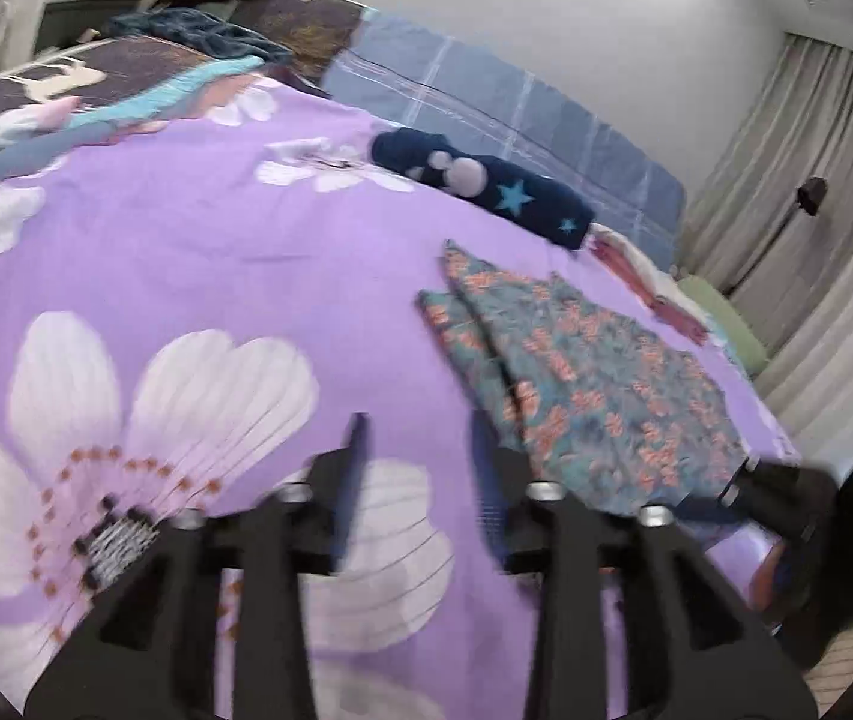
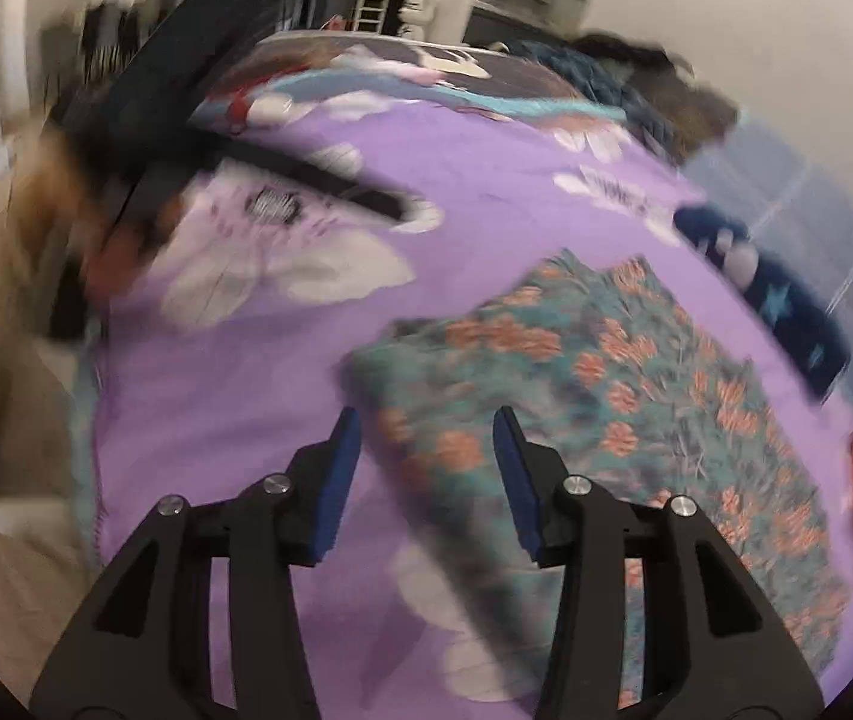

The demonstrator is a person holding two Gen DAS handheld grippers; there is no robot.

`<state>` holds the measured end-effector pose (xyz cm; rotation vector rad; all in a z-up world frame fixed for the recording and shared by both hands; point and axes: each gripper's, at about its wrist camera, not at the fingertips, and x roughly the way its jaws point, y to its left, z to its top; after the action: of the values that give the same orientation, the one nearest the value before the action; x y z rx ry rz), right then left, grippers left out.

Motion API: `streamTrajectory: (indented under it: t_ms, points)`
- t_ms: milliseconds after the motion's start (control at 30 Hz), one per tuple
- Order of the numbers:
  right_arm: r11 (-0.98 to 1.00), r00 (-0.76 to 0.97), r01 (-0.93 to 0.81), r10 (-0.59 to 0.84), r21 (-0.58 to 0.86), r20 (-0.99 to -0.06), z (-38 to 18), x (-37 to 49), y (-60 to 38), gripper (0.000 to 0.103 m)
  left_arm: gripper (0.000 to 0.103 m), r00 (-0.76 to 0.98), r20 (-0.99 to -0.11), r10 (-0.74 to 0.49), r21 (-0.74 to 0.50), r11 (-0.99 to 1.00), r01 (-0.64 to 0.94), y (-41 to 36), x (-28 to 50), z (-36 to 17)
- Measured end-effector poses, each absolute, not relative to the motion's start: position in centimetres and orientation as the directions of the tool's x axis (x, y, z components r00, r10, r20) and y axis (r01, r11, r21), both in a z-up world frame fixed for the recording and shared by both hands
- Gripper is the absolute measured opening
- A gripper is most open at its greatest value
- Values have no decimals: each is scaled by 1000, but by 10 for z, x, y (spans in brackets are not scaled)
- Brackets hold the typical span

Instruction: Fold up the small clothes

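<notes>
A teal garment with orange flowers (image 1: 594,384) lies flat on the purple flowered bedspread (image 1: 198,252). It also shows in the right wrist view (image 2: 624,384). My left gripper (image 1: 420,432) is open and empty, above the bedspread just left of the garment's near edge. My right gripper (image 2: 426,420) is open and empty, hovering over the garment's near left corner. The right gripper also shows at the right edge of the left wrist view (image 1: 786,492). The left gripper shows as a dark blurred arm in the right wrist view (image 2: 318,180). Both views are motion-blurred.
A folded navy garment with stars (image 1: 486,186) lies farther back on the bed, also in the right wrist view (image 2: 780,300). A red and white cloth (image 1: 648,288) lies at the bed's right edge. A blue checked pillow (image 1: 486,96), curtains (image 1: 816,192) and piled clothes (image 1: 198,30) sit beyond.
</notes>
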<state>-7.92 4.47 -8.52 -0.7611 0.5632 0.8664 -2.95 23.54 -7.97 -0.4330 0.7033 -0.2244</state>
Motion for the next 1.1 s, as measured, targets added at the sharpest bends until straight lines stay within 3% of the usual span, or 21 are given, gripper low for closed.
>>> streamTrajectory:
  t_ms: [167, 333, 367, 400, 433, 500, 633, 733, 833, 967, 1100]
  points:
    - [424, 657, -748, 362, -511, -661, -111, -87, 76, 43, 56, 618, -573, -539, -572, 802, 169, 213, 18, -95]
    - [435, 702, -707, 338, -558, -626, -113, -85, 93, 42, 56, 500, -576, -647, -662, 728, 180, 196, 77, -114]
    - [440, 699, -709, 338, -551, -629, -113, -85, 95, 38, 56, 493, -565, -662, -680, 712, 177, 195, 87, -115]
    - [441, 685, -721, 341, -534, -643, -114, -83, 98, 26, 56, 488, -554, -674, -700, 695, 166, 196, 95, -117]
    - [444, 679, -726, 336, -526, -653, -115, -82, 100, 13, 53, 483, -538, -691, -727, 670, 149, 196, 106, -120]
    - [472, 665, -732, 337, -491, -666, -111, -79, 101, 8, 6, 494, -524, -694, -754, 647, 110, 197, 120, -122]
    - [537, 640, -743, 394, -400, -659, -85, -85, 92, 8, 6, 549, -474, -688, -773, 624, 115, 205, 115, -118]
    - [517, 604, -767, 381, -380, -700, -99, -77, 92, 8, 7, 539, -524, -659, -743, 663, 89, 202, 116, -134]
    - [532, 589, -772, 390, -349, -708, -101, -76, 87, 10, 11, 552, -501, -666, -749, 654, 109, 206, 112, -132]
    - [552, 605, -759, 405, -344, -686, -93, -80, 72, 32, 20, 549, -517, -656, -725, 677, 127, 202, 114, -128]
    - [565, 625, -734, 349, -376, -698, -104, -86, 64, 38, 28, 530, -534, -658, -704, 694, 153, 193, 128, -123]
